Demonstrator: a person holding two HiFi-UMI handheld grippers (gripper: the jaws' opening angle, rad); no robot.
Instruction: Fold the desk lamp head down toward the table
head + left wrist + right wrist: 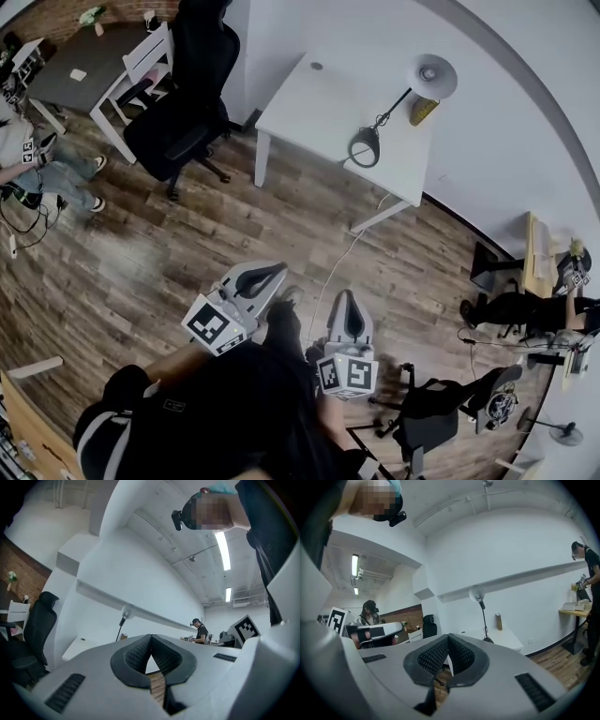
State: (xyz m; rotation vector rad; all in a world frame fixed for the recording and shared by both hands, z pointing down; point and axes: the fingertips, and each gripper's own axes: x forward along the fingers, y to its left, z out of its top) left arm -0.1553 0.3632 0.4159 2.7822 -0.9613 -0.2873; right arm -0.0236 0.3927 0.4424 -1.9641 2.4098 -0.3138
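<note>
A desk lamp stands upright on a white table (309,108) across the room: white round head (431,75), thin black arm (392,106), dark round base (365,146). It also shows small and far off as the lamp head (125,613) in the left gripper view and the lamp head (476,594) in the right gripper view. My left gripper (267,276) and right gripper (345,309) are held close to my body, well short of the table, both shut with nothing between the pads. The left gripper tips (150,645) and right gripper tips (448,645) meet.
A black office chair (183,103) stands left of the white table. A yellow book (424,111) stands on the table by the lamp. A cable (337,262) runs over the wooden floor from the table. People sit at desks at far left (33,159) and far right (534,309).
</note>
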